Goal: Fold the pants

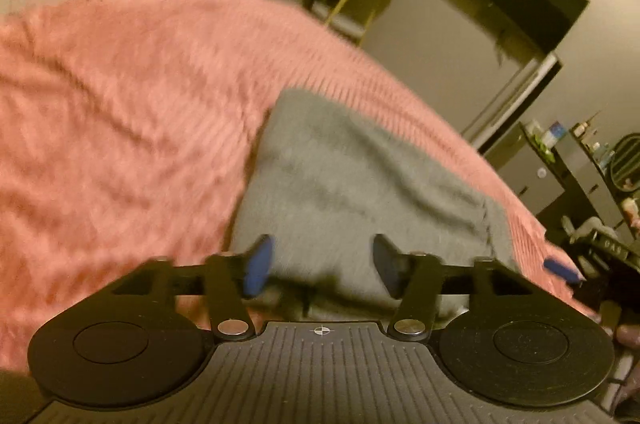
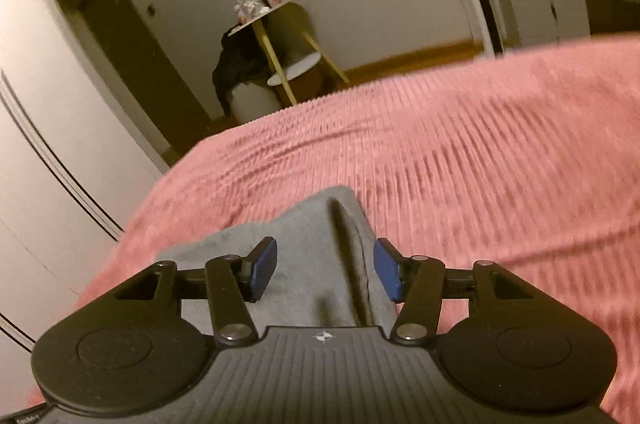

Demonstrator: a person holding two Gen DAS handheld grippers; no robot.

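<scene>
Gray pants [image 1: 360, 179] lying folded on a pink bedspread [image 1: 120, 127], near its edge, a raised crease [image 2: 344, 224] running along the top. Left gripper [image 1: 320, 264] hovering just over the pants, jaws spread, holding nothing. Right gripper [image 2: 325, 270] likewise released above the same cloth, beside the crease. Likely soft, light, limp fabric, prone to sagging; best pinched at a corner or doubled edge.

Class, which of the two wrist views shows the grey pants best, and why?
The left wrist view: the grey pants spread as a broad panel on the pink blanket, though blurred. The right wrist view shows only a narrower bunched end of the pants with a dark crease.
</scene>
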